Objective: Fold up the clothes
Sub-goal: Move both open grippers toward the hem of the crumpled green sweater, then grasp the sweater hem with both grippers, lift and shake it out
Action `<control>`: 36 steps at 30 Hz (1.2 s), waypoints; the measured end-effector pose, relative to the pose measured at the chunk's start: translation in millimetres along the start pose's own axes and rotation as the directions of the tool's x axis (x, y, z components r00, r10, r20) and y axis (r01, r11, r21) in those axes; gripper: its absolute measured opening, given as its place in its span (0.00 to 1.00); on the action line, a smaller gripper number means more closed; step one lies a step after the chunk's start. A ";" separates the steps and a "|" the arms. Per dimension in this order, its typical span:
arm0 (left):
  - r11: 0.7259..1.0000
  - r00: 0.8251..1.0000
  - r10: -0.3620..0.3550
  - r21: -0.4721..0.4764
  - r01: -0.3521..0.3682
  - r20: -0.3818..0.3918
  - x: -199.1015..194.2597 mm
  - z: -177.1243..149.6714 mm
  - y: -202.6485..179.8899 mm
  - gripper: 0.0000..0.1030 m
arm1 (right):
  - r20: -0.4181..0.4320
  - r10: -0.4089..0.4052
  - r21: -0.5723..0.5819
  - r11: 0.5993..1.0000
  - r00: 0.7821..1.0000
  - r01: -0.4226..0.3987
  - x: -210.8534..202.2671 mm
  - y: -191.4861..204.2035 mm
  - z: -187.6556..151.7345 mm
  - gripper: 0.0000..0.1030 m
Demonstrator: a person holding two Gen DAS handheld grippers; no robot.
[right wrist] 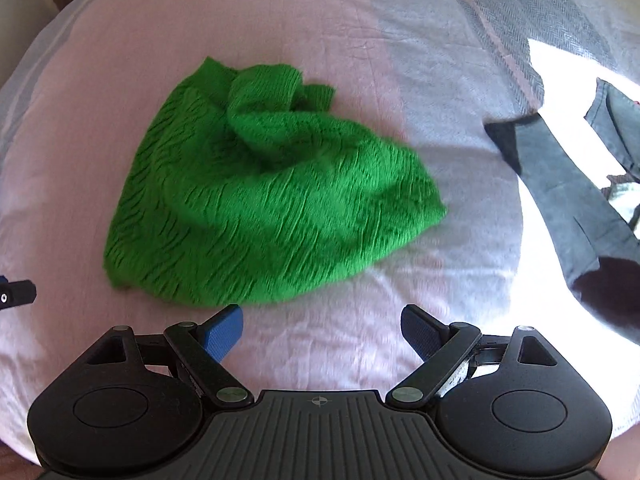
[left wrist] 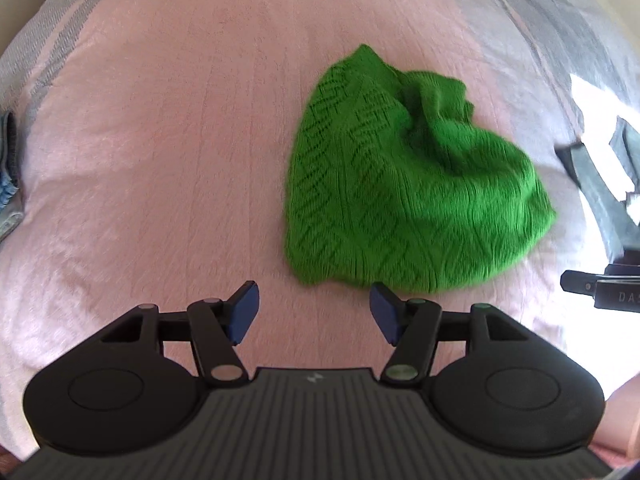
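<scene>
Left gripper [left wrist: 314, 312]: fingers [left wrist: 244, 308] spread wide, blue pads facing each other, nothing between them, held low and pointing forward. Right gripper [right wrist: 322, 334]: same pose, fingers [right wrist: 222, 334] wide apart and empty, level. Each gripper shows at the edge of the other's wrist view, so the two sit side by side, apart, not touching.

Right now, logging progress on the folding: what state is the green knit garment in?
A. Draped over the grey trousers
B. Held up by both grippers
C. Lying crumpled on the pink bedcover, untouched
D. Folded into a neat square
C: the green knit garment lies bunched on the pink bedcover, with the left gripper and right gripper both open short of it.
</scene>
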State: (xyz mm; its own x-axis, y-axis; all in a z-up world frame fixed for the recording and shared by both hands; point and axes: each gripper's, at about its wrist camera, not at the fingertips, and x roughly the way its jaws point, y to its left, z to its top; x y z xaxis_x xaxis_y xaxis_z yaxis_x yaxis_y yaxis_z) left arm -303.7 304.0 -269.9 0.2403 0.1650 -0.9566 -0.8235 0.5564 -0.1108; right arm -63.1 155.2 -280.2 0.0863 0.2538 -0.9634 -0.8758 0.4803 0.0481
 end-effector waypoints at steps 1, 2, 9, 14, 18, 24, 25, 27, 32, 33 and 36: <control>1.000 1.000 -0.001 -0.006 0.001 0.002 5.9 7.4 1.5 0.54 | 0.006 0.001 0.003 1.000 1.000 -0.001 4.8 -2.4 9.2 0.86; 1.000 1.000 -0.002 -0.012 0.002 0.004 11.7 14.8 3.2 0.53 | 0.014 0.002 0.004 1.000 1.000 -0.002 10.2 -4.8 19.2 0.86; 0.998 0.998 -0.052 -0.029 0.053 0.038 59.0 72.7 8.4 0.47 | 0.093 0.029 0.047 0.998 0.995 -0.033 51.5 -18.1 91.2 0.86; 0.997 0.995 -0.082 -0.003 0.082 0.058 104.7 118.6 8.2 0.42 | 0.148 0.068 0.081 0.993 0.987 -0.081 91.9 -28.9 136.9 0.58; 0.994 0.992 -0.105 0.048 0.102 0.073 143.9 153.2 4.7 0.40 | 0.132 0.128 0.136 0.980 0.983 -0.146 133.9 -38.4 161.1 0.58; 0.980 0.978 -0.185 0.088 0.177 0.094 192.6 191.8 -0.9 0.44 | 0.104 0.221 0.143 0.962 0.970 -0.234 188.0 -37.8 181.2 0.59; 0.978 0.975 -0.197 0.093 0.189 0.098 200.6 198.0 -1.8 0.48 | 0.099 0.228 0.139 0.961 0.969 -0.240 193.9 -35.7 182.0 0.59; 0.975 0.972 -0.211 0.089 0.202 0.107 213.8 207.2 -3.0 0.49 | 0.108 0.220 0.137 0.963 0.969 -0.234 197.8 -31.9 179.2 0.59; 0.960 0.951 -0.280 0.033 0.278 0.134 231.2 217.0 -1.5 0.49 | 0.239 0.255 0.229 0.923 0.937 -0.309 166.5 -40.5 164.2 0.59; 0.956 0.948 -0.292 0.040 0.289 0.123 235.2 216.7 -4.5 0.49 | 0.264 0.283 0.249 0.904 0.922 -0.349 159.6 -42.4 160.1 0.59; 0.953 0.949 -0.299 0.081 0.292 0.095 245.8 214.7 -16.2 0.46 | 0.240 0.351 0.230 0.885 0.905 -0.404 165.3 -31.1 157.7 0.59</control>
State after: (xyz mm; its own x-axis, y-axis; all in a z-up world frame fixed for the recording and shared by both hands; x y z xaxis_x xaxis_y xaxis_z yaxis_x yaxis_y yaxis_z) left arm -121.0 510.5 -445.3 0.5233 0.0674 -0.8494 -0.6730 0.6441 -0.3636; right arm 53.2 314.6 -399.3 -0.1155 0.5996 -0.7919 -0.7012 0.5155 0.4925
